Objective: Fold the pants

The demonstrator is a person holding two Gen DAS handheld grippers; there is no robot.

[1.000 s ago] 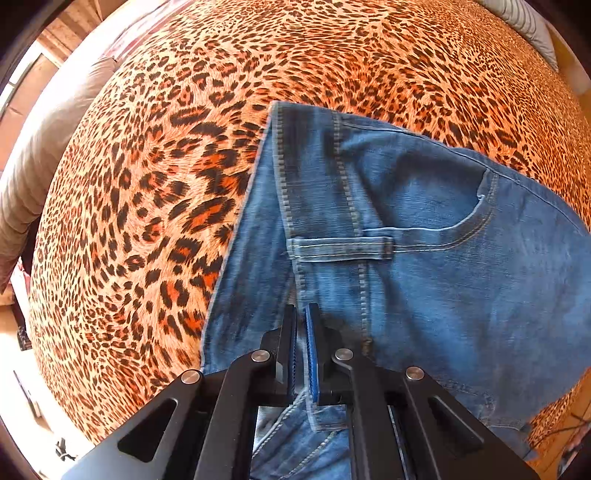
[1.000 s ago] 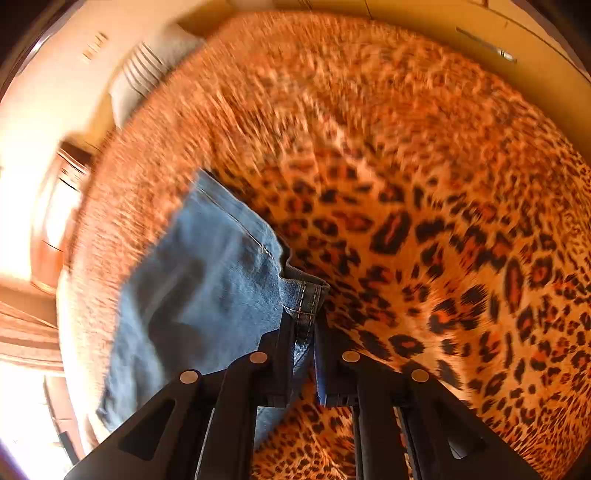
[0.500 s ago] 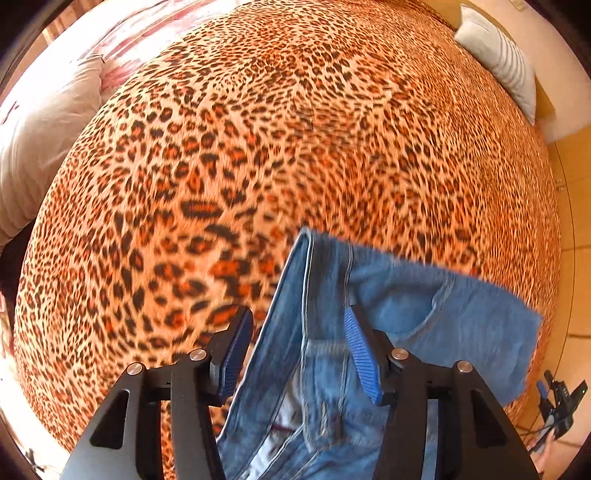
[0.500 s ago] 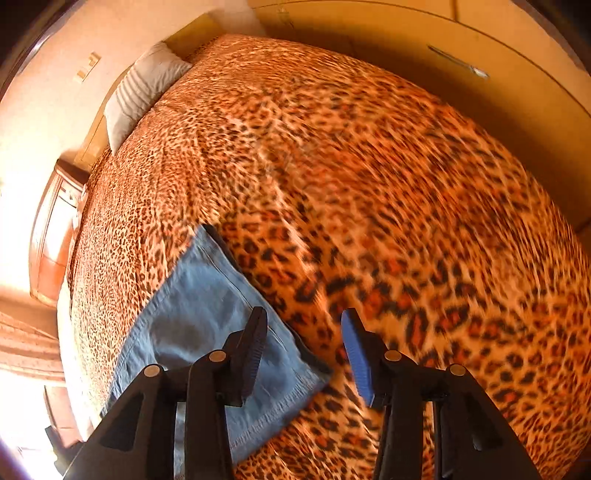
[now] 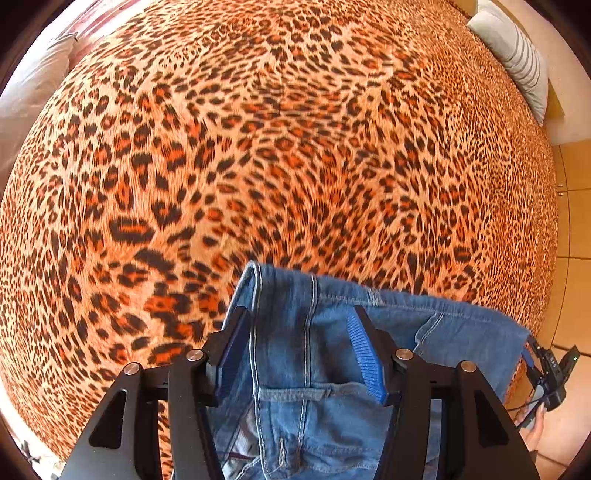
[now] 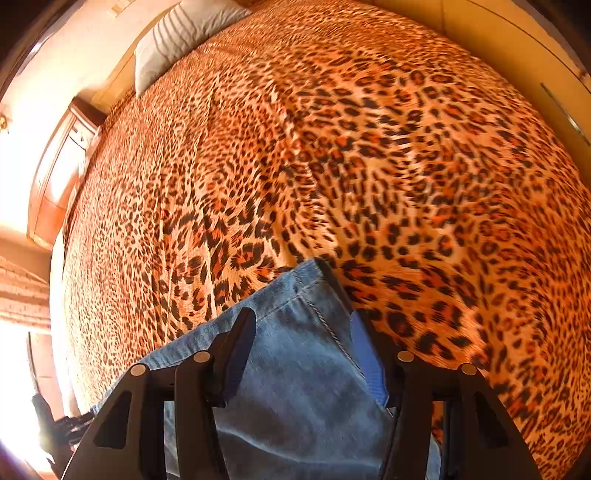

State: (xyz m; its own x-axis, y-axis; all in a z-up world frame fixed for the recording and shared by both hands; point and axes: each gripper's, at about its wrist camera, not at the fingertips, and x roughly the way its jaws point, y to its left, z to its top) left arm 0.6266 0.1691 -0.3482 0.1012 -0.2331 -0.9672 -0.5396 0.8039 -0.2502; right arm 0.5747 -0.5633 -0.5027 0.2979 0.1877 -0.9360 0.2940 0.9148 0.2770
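Observation:
Blue denim pants (image 5: 314, 350) lie folded on a leopard-print bedspread (image 5: 258, 147). In the left wrist view I see the waistband end with a belt loop and a pocket. My left gripper (image 5: 299, 332) is open and hangs above the waistband, holding nothing. In the right wrist view a folded corner of the pants (image 6: 306, 332) lies on the bedspread (image 6: 332, 147). My right gripper (image 6: 303, 332) is open above that corner and holds nothing.
A striped white pillow (image 5: 517, 55) lies at the far right of the bed; it also shows in the right wrist view (image 6: 177, 33). A hand with the other gripper (image 5: 546, 387) shows at the bed's right edge. Wooden furniture (image 6: 55, 166) stands left, wardrobe doors (image 6: 517, 55) right.
Both grippers were shut on the denim a second ago. They have opened, let go of the pants, and pulled up and back; the pants now lie flat.

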